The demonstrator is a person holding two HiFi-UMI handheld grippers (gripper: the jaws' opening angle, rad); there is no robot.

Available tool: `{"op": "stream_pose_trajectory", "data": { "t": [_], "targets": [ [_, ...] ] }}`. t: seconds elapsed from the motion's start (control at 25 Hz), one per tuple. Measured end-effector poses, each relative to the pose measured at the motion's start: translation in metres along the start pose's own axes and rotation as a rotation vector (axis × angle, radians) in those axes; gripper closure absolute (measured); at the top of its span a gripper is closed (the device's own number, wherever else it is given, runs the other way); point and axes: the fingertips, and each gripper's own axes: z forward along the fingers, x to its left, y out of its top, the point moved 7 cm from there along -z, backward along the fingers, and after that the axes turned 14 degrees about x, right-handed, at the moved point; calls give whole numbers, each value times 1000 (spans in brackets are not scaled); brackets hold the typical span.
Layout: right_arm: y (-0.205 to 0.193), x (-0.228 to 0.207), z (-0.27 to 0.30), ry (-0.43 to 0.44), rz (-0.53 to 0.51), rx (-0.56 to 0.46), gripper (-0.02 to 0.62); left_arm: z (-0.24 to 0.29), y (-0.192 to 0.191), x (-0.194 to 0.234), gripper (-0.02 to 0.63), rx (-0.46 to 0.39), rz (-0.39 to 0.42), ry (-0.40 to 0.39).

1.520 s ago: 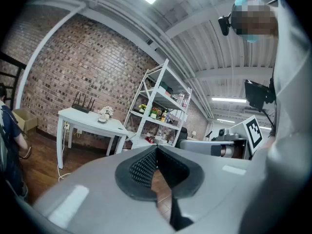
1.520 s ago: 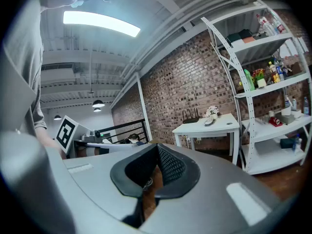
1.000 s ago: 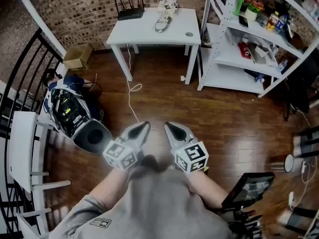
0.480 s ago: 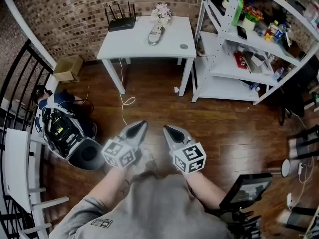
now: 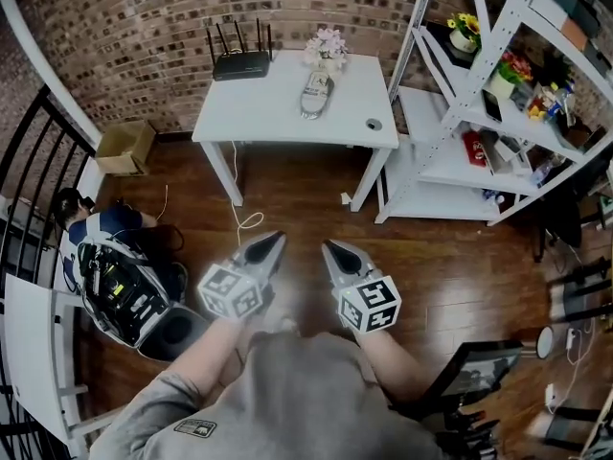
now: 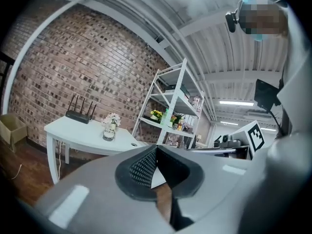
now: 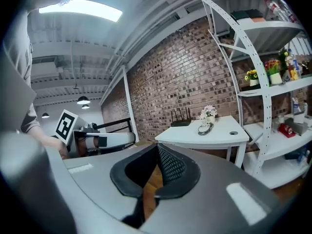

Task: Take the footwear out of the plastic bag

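Head view: footwear (image 5: 315, 95), likely bagged, long axis toward wall (image 5: 144, 17).

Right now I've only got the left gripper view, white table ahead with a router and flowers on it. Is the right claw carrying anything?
Observer: No. The right gripper view shows the right claw shut, with nothing between its jaws.
Operator: What's on the floor off to my left?
Observer: In the head view, a bulky piece of white and dark equipment lies on the wood floor, left of the left claw.
Operator: And low down on the rack?
Observer: The right gripper view shows a red item on a lower shelf of the white rack, to the right of the table.
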Motion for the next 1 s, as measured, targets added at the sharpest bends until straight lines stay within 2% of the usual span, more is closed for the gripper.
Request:
{"op": "stream_pose_trajectory", "data": {
  "t": [0.36, 0.6, 0.76, 1.0],
  "targets": [
    [20, -37, 59, -16, 25, 25, 584, 40, 14, 60, 604, -1, -27, 14],
    [59, -104, 115, 11, 36, 13, 583, 96, 52, 103, 604, 14, -21, 63],
    [92, -148, 146, 28, 21, -14, 583, 138, 86, 128, 604, 15, 13, 92],
    [106, -215, 181, 27, 0, 27, 583, 200, 107, 155, 604, 35, 1, 154]
  ]
}}
